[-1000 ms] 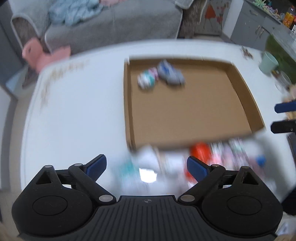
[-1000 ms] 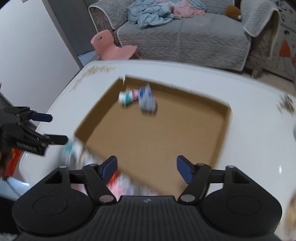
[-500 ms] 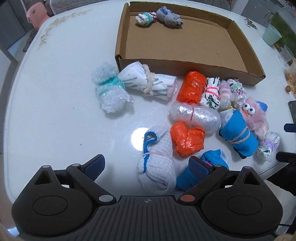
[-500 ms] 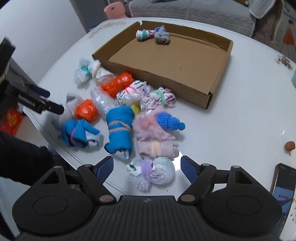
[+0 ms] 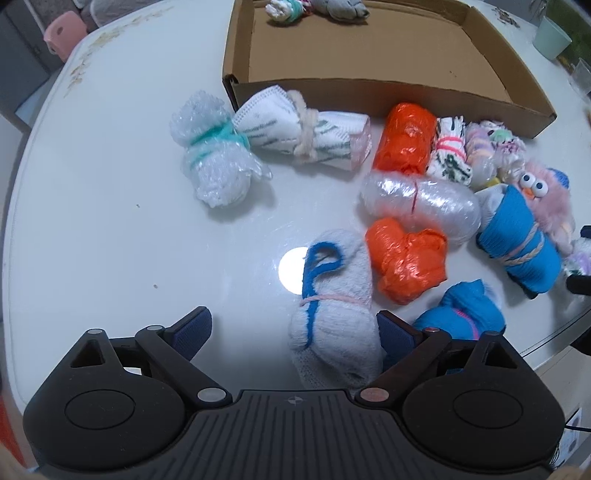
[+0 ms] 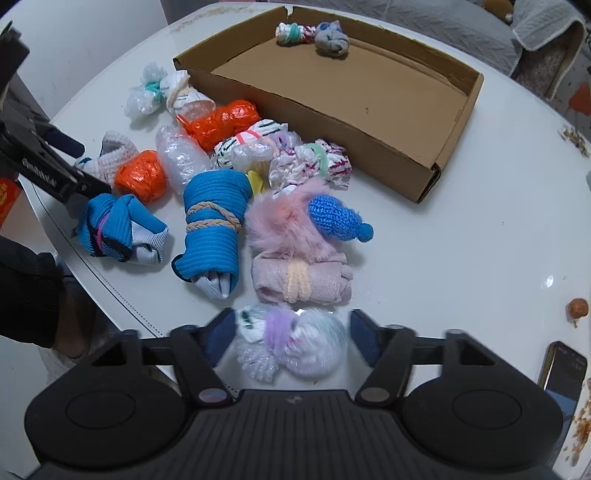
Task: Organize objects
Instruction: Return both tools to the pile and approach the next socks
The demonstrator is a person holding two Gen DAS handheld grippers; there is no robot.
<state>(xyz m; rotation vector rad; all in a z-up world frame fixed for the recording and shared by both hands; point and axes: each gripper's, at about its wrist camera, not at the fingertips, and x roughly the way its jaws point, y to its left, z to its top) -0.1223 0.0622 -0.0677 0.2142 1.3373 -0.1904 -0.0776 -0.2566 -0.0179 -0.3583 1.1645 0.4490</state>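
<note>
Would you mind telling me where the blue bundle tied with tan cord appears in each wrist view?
Left wrist view: the blue bundle lies at the right edge, below the googly-eyed pink plush toy.
Right wrist view: the same bundle lies left of centre, beside the plush toy.
Shared landmark: the cardboard box behind the pile.

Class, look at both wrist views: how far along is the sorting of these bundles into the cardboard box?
Done: two bundles lie in the cardboard box. In hand: the right gripper is closing around a purple-tied bundle; the left gripper stands open around a white sock roll. Left: about a dozen bundles on the table.
</note>
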